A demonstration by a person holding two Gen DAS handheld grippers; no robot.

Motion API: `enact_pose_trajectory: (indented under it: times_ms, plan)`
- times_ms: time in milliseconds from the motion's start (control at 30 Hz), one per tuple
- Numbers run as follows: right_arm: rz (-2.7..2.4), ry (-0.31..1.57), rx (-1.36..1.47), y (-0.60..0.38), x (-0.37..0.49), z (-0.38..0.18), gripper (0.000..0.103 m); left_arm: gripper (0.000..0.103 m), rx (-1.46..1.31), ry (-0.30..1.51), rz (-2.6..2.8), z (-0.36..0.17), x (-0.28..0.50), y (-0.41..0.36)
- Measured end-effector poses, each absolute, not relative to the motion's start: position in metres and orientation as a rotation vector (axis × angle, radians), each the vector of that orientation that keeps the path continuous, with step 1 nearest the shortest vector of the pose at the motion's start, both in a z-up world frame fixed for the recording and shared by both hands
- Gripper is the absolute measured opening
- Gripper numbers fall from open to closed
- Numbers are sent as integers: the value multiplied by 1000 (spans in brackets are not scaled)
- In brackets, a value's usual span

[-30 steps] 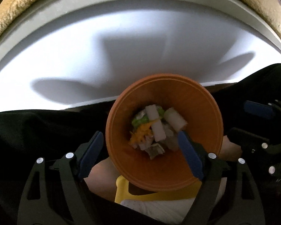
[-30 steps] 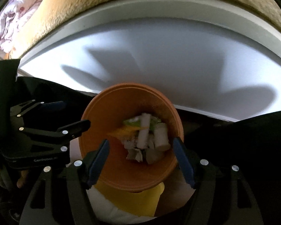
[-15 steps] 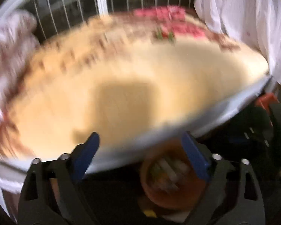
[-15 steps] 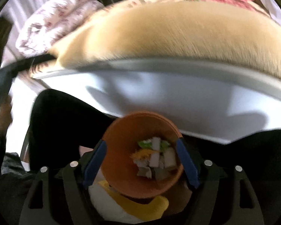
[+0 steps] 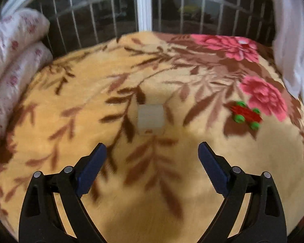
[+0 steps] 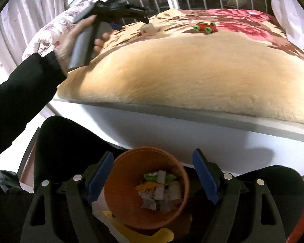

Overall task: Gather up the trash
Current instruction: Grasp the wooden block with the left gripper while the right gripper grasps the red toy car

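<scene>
**Reaching for the white scrap**

Left view: the left gripper (image 5: 152,158) hangs over the bed (image 5: 75,105), jaws wide and empty. A white scrap (image 5: 150,119) lies just ahead. It should come down straight, jaws either side, then squeeze gently.

Right view: the right gripper (image 6: 153,176) waits over the orange pot (image 6: 119,194), jaws wide, holding nothing. The toy car (image 6: 204,26) is not trash.

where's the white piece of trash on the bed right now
In the left wrist view the white piece of trash lies mid-blanket, ahead of the open left gripper, left of the red toy car.
</scene>
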State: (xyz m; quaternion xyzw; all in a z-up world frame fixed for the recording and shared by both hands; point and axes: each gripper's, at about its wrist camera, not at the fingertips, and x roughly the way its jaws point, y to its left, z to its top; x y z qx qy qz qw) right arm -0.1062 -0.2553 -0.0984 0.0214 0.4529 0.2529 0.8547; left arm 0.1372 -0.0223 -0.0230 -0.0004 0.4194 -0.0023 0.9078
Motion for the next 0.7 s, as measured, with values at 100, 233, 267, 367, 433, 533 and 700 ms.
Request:
enact_pose_trajectory:
  times_ms: [100,233,267,367,433,533,700]
  plan:
    - [528,947,52,-259,-103,-99,79,89,-45,908,12,-34,161,-20]
    - [540,954,53,-261,-97,-100,80,89,-93,962,18,-48,189,-17]
    - [547,959,54,-261,-97,-100,80,82,-98,982,17,-52,194,-17]
    - [552,960,57,-261,-95,-100,80,53,-77,995,56,-58,205,-14]
    - [553,961,61,-261,-95,-99,80,34,-73,978,14,-54,204,-13]
    - [571,964,97,-264,-92,-89,80,34,-50,960,17,-48,189,-11]
    - [610,903,124,-277,-66,-47,85,34,34,899,-26,-21,124,-18]
